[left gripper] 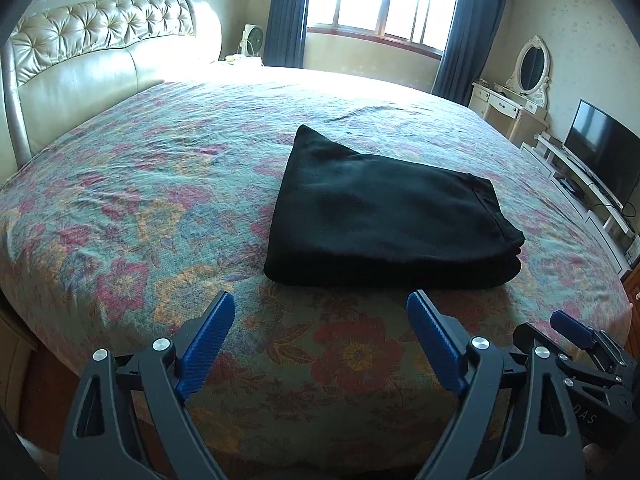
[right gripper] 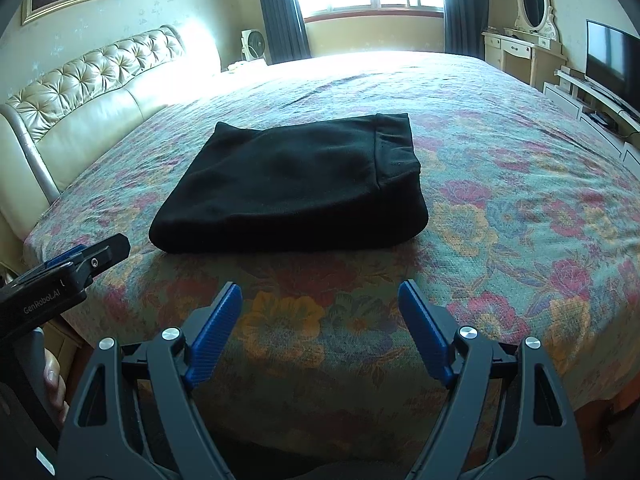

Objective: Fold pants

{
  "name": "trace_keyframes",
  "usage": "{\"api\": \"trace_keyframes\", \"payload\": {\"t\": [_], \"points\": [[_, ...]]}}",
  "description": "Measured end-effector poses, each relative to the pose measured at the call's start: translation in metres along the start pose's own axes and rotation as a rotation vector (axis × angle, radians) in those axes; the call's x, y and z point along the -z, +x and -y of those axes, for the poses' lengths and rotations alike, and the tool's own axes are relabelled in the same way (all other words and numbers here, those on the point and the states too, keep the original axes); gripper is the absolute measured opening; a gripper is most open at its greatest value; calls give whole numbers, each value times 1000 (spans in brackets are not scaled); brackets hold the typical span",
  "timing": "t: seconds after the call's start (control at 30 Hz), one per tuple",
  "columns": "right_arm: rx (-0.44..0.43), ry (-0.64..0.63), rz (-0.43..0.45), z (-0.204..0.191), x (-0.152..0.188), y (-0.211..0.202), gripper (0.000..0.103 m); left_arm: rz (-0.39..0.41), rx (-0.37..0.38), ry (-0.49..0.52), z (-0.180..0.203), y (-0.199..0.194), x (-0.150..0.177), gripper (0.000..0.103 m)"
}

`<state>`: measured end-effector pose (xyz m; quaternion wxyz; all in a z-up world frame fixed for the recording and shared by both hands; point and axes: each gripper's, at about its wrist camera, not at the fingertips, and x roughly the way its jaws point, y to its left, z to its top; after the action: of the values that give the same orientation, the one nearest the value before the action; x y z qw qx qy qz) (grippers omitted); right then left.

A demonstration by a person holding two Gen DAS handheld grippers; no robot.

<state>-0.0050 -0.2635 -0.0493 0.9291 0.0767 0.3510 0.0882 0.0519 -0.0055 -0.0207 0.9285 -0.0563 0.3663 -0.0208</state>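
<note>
The black pants (left gripper: 384,216) lie folded into a thick, flat rectangle on the flowered bedspread (left gripper: 140,200); the right wrist view shows the same pants (right gripper: 288,188) with a hemmed edge at their right side. My left gripper (left gripper: 320,304) hovers over the near edge of the bed, just short of the pants, open, with nothing between its blue pads (left gripper: 210,344). My right gripper (right gripper: 320,294) hovers likewise in front of the pants, open and empty. Each gripper appears at the edge of the other's view.
A padded cream headboard (left gripper: 80,64) stands at the left. A window with dark curtains (left gripper: 380,0) lies beyond the bed. A dressing table with an oval mirror (left gripper: 528,76) and a television (left gripper: 604,160) on a low white unit line the right wall.
</note>
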Motion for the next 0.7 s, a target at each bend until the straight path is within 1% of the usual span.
{"api": "trace_keyframes", "payload": {"t": [0.1, 0.27, 0.43, 0.5, 0.6, 0.7], "points": [[-3, 3, -1, 0, 0, 0, 81, 13, -8, 11, 1, -1, 0, 87], [-8, 6, -5, 0, 1, 1, 81, 44, -61, 7, 1, -4, -3, 87], [-12, 9, -10, 0, 3, 2, 81, 64, -136, 10, 2, -7, -2, 90], [-13, 11, -12, 0, 3, 2, 81, 72, -152, 6, 2, -9, -2, 90], [-15, 18, -16, 2, 4, 4, 81, 101, -215, -2, 3, -14, 0, 90], [-14, 19, -20, 2, 5, 4, 81, 99, -201, 19, 4, -14, 0, 90]]}}
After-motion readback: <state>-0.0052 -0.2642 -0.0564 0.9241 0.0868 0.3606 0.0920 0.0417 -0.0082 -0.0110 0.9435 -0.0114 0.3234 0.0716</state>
